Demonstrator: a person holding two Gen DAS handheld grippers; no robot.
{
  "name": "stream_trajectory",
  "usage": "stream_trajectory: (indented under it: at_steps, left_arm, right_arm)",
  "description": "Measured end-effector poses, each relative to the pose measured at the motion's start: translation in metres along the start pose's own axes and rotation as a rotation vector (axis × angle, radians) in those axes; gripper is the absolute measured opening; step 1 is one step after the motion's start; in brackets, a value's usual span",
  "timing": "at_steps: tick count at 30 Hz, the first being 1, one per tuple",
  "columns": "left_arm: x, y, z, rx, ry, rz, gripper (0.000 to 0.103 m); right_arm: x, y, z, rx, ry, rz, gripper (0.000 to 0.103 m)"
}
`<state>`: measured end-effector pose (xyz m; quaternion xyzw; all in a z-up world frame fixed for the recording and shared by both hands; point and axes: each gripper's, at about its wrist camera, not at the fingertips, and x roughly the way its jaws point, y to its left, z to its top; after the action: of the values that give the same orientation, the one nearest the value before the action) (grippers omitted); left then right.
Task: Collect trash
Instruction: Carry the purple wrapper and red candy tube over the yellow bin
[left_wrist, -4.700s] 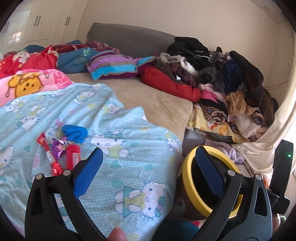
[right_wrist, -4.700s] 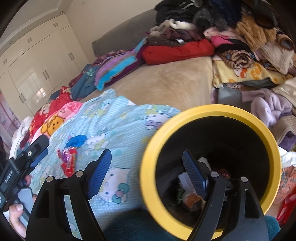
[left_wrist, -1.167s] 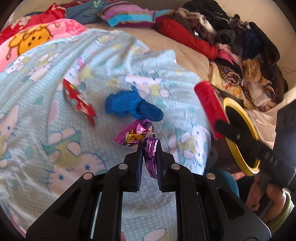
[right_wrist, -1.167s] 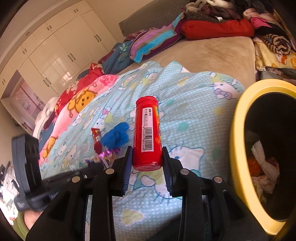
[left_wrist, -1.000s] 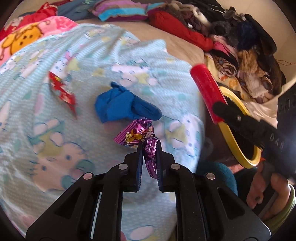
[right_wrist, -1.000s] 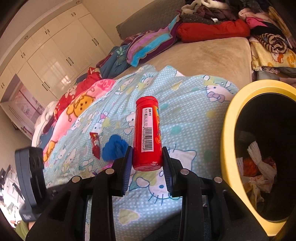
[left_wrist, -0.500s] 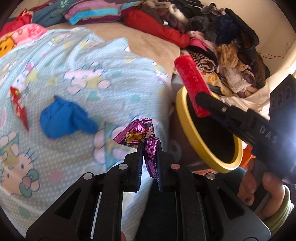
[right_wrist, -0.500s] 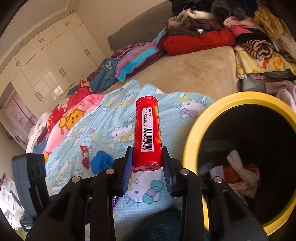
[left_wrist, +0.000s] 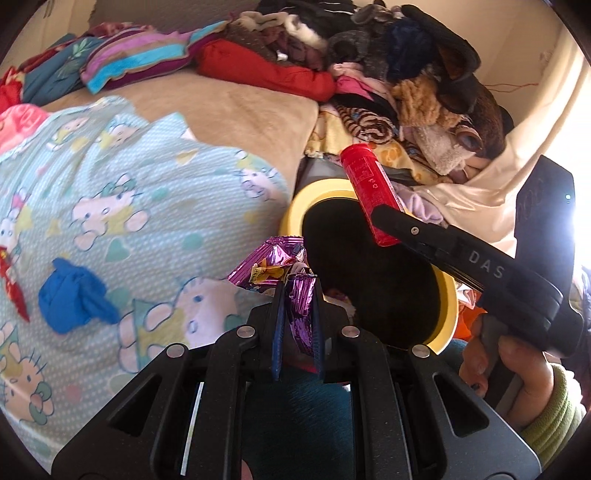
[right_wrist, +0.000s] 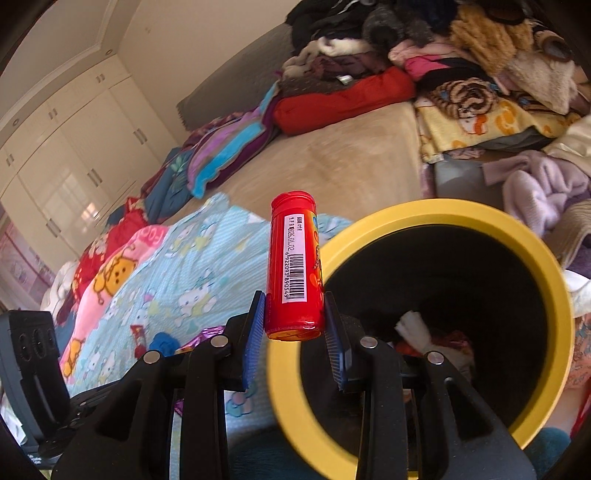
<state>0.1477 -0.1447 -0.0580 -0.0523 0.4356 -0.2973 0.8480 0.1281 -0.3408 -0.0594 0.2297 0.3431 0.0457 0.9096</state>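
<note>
While both loads hang near the bin (right_wrist: 439, 216):
Left tool (left_wrist: 298, 291): pinching purple wrapper (left_wrist: 271, 264), short of the rim; early release drops it on the bed.
Right tool (right_wrist: 294, 314): gripping red tube (right_wrist: 293, 266) at its base, beside the rim; it may tip out.

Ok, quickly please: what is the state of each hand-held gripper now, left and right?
Left hand-held gripper: closed on the purple wrapper.
Right hand-held gripper: closed on the red tube.

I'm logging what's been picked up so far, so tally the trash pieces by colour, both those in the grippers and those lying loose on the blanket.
Red: 2, tube, wrapper
Purple: 1, foil wrapper
Blue: 1, crumpled piece
Total: 4
</note>
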Motion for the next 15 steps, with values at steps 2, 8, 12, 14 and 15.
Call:
stream_trajectory:
  at_steps: [2, 8, 12, 14, 15]
  left_arm:
    - [0.002, -0.007, 0.002, 0.014, 0.0, -0.007, 0.008]
    - [0.01, -0.028, 0.007, 0.05, 0.001, -0.022, 0.008]
    - [0.015, -0.04, 0.009, 0.07, 0.001, -0.033, 0.008]
    - [0.018, -0.045, 0.009, 0.078, 0.003, -0.04, 0.008]
    - [0.02, -0.048, 0.009, 0.084, 0.003, -0.042, 0.008]
  right_arm:
    - [-0.004, -0.01, 0.002, 0.012, -0.008, -0.016, 0.03]
    - [-0.013, -0.038, 0.007, 0.057, -0.019, -0.055, 0.03]
    - [-0.016, -0.055, 0.007, 0.087, -0.018, -0.084, 0.03]
    - [-0.017, -0.062, 0.007, 0.104, -0.018, -0.089, 0.03]
    - [-0.018, -0.066, 0.008, 0.112, -0.021, -0.094, 0.03]
